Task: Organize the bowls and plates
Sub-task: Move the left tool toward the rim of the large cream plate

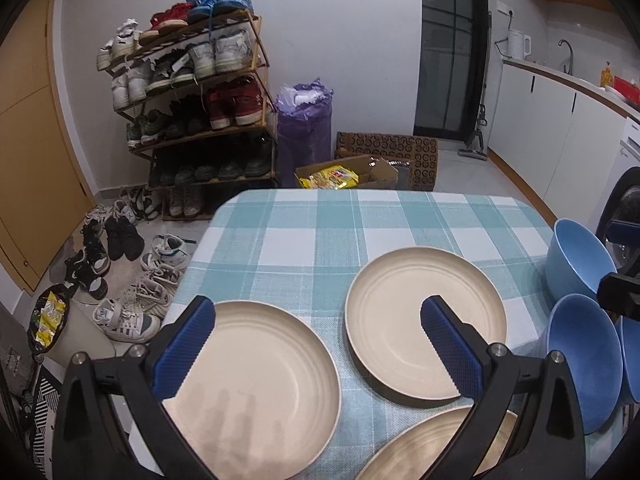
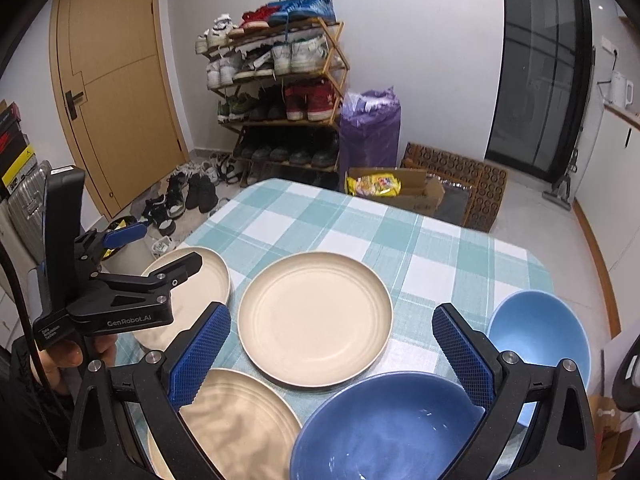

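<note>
Three cream plates lie on the checked tablecloth: one at the left (image 1: 256,384), one in the middle (image 1: 424,324) and one near the front edge (image 1: 432,448). My left gripper (image 1: 316,316) is open and empty, hovering above the left and middle plates. In the right wrist view the same plates show at the left (image 2: 208,276), in the middle (image 2: 316,316) and at the front (image 2: 236,420). My right gripper (image 2: 332,328) is open and empty above a dark blue bowl (image 2: 384,428); a light blue bowl (image 2: 536,328) sits behind it. The left gripper (image 2: 168,248) also shows there.
The table (image 1: 360,216) carries blue bowls at its right edge (image 1: 576,256). Beyond it stand a shoe rack (image 1: 200,100), loose shoes on the floor (image 1: 132,280), a purple bag (image 1: 304,128), a cardboard box (image 1: 348,176) and kitchen cabinets (image 1: 560,120). A door (image 2: 112,80) is at the left.
</note>
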A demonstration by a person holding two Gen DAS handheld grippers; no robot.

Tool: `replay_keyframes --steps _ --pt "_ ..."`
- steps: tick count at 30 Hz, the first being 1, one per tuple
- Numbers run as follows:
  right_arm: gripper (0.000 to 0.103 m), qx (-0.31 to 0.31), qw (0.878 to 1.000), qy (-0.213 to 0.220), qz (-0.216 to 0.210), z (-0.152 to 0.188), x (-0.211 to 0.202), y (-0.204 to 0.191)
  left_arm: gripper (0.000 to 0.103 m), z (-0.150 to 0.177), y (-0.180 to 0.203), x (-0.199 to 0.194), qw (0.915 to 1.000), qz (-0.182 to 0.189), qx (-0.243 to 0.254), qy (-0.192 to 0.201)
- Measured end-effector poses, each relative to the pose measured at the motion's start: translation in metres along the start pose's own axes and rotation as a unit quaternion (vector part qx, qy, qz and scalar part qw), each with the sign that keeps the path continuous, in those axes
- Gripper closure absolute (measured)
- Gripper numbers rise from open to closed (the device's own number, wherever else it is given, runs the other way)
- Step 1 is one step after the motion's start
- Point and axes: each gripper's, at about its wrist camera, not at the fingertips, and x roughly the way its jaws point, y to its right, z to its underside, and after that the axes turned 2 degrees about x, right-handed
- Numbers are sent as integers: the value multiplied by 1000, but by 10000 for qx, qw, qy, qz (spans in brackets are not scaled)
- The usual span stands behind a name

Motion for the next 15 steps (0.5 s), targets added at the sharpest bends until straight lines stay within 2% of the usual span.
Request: replay_keyframes --steps 12,15 --pt "1 -85 9977 -670 57 -8 44 22 1 6 18 15 9985 345 325 -265" --pt "5 -64 9959 -898 10 -7 57 28 8 7 20 20 9979 404 393 -328"
